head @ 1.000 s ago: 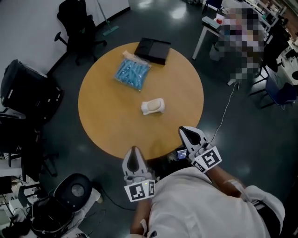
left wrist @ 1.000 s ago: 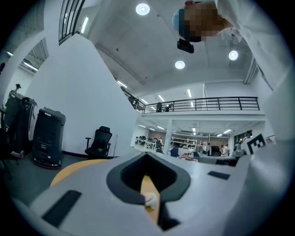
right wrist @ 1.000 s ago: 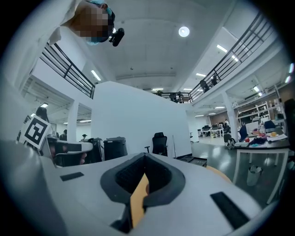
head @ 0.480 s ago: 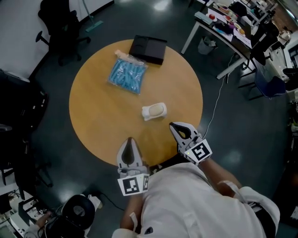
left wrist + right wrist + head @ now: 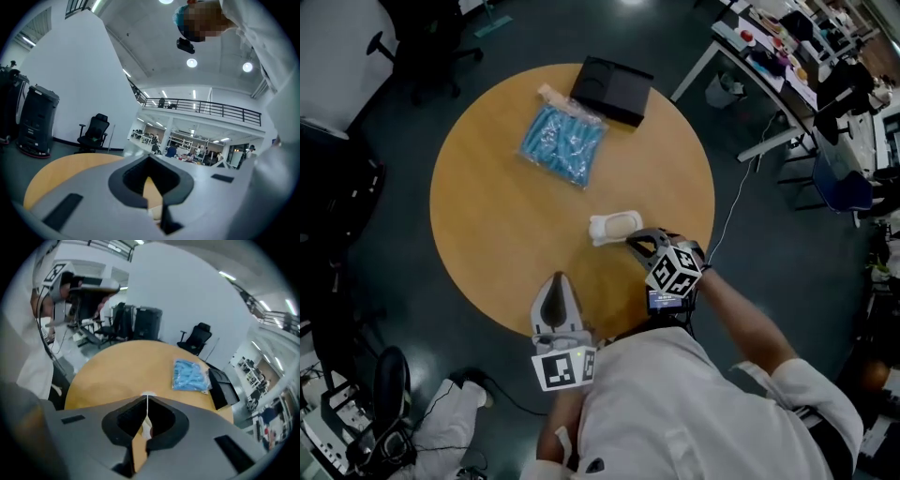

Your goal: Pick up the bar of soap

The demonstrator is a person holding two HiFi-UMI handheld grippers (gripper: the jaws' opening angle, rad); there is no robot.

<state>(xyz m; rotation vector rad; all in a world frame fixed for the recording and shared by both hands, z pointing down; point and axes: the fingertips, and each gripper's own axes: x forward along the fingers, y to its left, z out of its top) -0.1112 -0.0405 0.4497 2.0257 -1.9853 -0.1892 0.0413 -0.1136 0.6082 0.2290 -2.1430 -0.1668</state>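
The white bar of soap lies right of the middle of the round wooden table. My right gripper is over the table with its shut tips just at the soap's near right end; whether they touch it I cannot tell. In the right gripper view the jaws meet in a thin line, and a bit of white soap shows through the hollow behind the tips. My left gripper hovers at the table's near edge, shut and holding nothing.
A blue plastic bag and a black box lie at the table's far side. Office chairs stand on the dark floor at the left, a desk at the upper right. A cable runs beside the table.
My right gripper has swung from beyond the table's near right edge in over the table, up to the soap. The left gripper has hardly moved.
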